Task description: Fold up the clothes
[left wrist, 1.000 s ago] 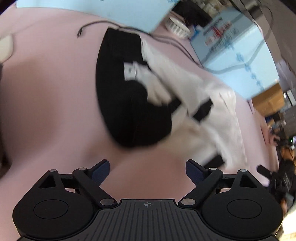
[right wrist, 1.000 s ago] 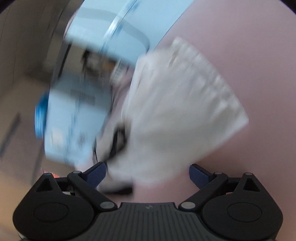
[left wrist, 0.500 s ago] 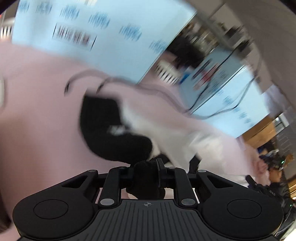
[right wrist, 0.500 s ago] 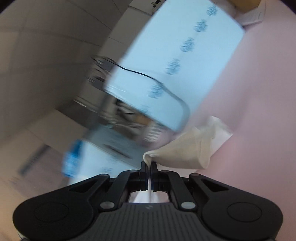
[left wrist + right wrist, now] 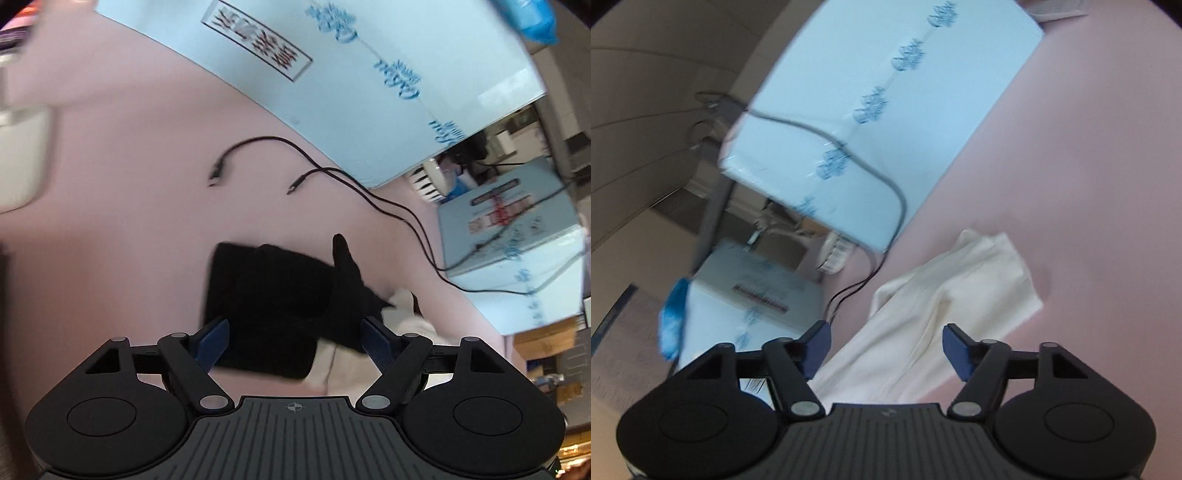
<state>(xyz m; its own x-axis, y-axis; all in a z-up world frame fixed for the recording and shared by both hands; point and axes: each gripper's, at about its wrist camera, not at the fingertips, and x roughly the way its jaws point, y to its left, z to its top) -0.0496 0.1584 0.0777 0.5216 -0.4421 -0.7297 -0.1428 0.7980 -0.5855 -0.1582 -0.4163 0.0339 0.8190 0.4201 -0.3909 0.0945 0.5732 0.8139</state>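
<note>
lying on the pink table surface (image 5: 110,206), the garment is showing a black part (image 5: 269,302) folded into a rough block and a white part (image 5: 945,314) trailing away from it. in the left wrist view the left gripper (image 5: 295,341) is hovering just above the near edge of the black part, its jaws standing wide apart and holding nothing, the blue fingertips (image 5: 212,341) flanking the dark cloth without pinching it; a narrow black strip is sticking up from the far right corner of the block, and a bit of white cloth is peeking out at its right side. in the right wrist view the right gripper (image 5: 886,347) is hanging over the white part, jaws likewise spread wide and gripping nothing, the pale fabric running from between the fingertips out to a squared end resting flat on the pink surface. two black cables (image 5: 369,192) are lying loose on the table beyond the black part, their plug ends apart from each other and running off toward the light blue boxes (image 5: 388,74) standing along the table's far edge. a whitish object is sitting at the left edge, too blurred for identifying.
</note>
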